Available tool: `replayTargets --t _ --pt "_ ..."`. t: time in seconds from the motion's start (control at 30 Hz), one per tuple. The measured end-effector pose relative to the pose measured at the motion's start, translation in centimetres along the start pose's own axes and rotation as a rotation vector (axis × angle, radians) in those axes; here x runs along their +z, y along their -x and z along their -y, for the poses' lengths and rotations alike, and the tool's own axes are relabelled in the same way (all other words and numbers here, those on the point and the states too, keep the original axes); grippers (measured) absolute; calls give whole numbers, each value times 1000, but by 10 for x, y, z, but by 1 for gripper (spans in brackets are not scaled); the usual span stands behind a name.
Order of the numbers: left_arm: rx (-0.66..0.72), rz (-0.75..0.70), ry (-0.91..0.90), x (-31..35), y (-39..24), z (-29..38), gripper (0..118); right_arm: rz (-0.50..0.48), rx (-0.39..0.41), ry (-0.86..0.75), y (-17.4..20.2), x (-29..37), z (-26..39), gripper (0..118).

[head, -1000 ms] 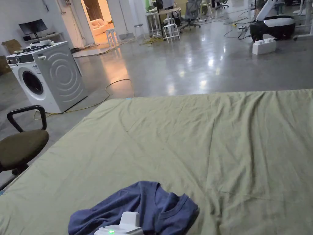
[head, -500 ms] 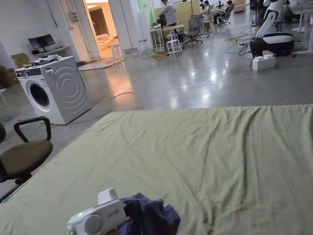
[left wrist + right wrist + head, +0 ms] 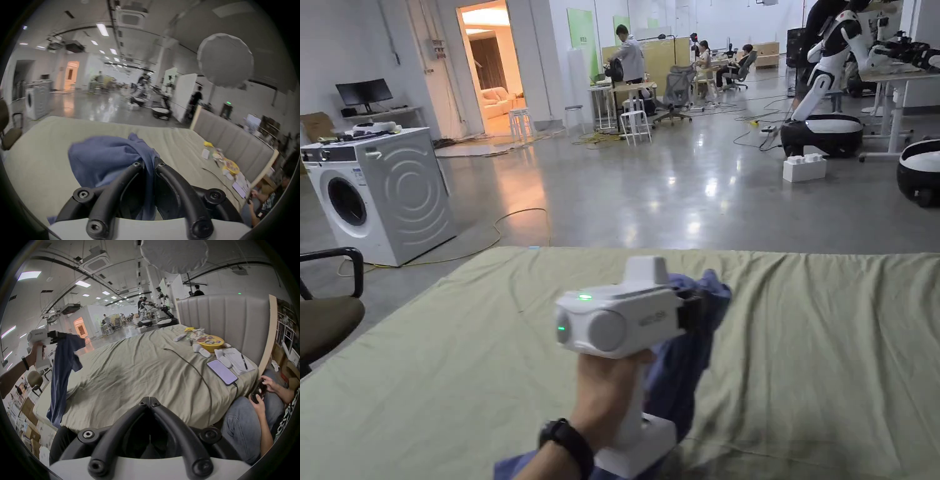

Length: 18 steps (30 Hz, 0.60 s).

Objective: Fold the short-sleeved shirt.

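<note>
A dark blue short-sleeved shirt [image 3: 682, 362] hangs in the air above the green bed sheet [image 3: 831, 350]. My left gripper [image 3: 706, 306] is shut on a bunch of its cloth near the top. In the left gripper view the shirt [image 3: 103, 155] is pinched between the two black jaws of the left gripper [image 3: 149, 162]. In the right gripper view the shirt [image 3: 65, 366] dangles long from the left gripper [image 3: 60, 337], its lower end near the bed's edge. My right gripper [image 3: 149, 398] is shut on nothing, low at the near edge of the bed.
A phone [image 3: 221, 371] on a cable, papers, a yellow bowl [image 3: 211, 341] and small items lie at the bed's right end by the headboard [image 3: 227, 316]. A seated person [image 3: 253, 415] is at the right. A washing machine [image 3: 381, 187] and a chair [image 3: 325, 312] stand left.
The left gripper has lifted the shirt off the sheet and up into the air, towards the middle of the bed. The head camera has tilted up.
</note>
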<state>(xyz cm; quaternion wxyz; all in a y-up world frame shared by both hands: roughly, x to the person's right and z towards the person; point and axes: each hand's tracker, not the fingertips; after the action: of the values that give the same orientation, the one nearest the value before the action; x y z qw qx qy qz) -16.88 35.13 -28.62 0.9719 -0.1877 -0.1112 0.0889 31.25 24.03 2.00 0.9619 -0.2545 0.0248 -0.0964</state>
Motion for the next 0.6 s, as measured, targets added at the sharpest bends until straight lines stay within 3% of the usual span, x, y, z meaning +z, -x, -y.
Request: replayTargets --t 0.17,0.37,0.5,0.53,0.57,0.6 --pt "55 217 217 -54 -110 107 10 10 -41 1 -10 11 4 0" --pt "20 452 440 -59 -231 235 11 29 -11 8 -14 22 6 0" --pt "-94 429 479 -57 -280 273 18 37 28 17 -10 26 10 0" --pt "-78 438 510 -61 -282 278 34 34 31 19 -9 26 11 0" --pt "-47 454 531 -60 -281 280 63 28 33 22 -7 25 12 0" --pt "-5 470 528 -55 -274 278 80 17 35 25 -5 25 13 0"
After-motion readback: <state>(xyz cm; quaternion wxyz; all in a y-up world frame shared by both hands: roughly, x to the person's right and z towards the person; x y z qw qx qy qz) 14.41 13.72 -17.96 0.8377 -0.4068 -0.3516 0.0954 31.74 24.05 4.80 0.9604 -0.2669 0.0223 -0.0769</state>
